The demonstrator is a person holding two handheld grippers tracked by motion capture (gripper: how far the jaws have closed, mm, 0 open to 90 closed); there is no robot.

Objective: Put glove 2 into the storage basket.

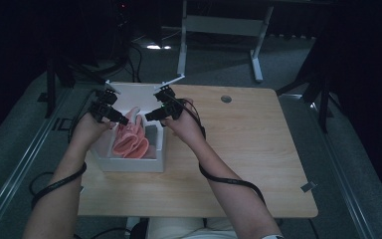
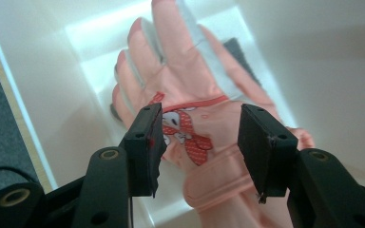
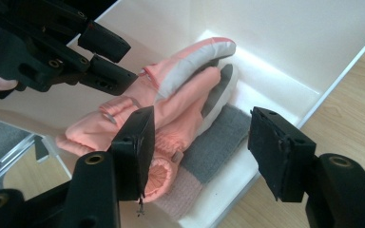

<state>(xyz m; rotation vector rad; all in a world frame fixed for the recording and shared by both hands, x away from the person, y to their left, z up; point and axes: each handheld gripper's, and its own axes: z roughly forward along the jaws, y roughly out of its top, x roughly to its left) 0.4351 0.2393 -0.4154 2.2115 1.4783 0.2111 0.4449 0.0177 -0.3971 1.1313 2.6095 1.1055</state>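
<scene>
We see a rounded-corner counter (image 1: 238,149) of pale wood-grain laminate. At its left end stands a white, smooth-walled rectangular box (image 1: 134,164). Inside it lie soft pink gloves (image 1: 129,139), padded fabric with grey palm panels; one carries a red dotted bow print, and a grey knitted piece (image 3: 218,137) lies beneath them. The left tool (image 1: 122,119) hangs above the gloves, its flat black pads apart and gripping nothing. The right tool (image 1: 151,115) likewise stands apart and empty over the box.
</scene>
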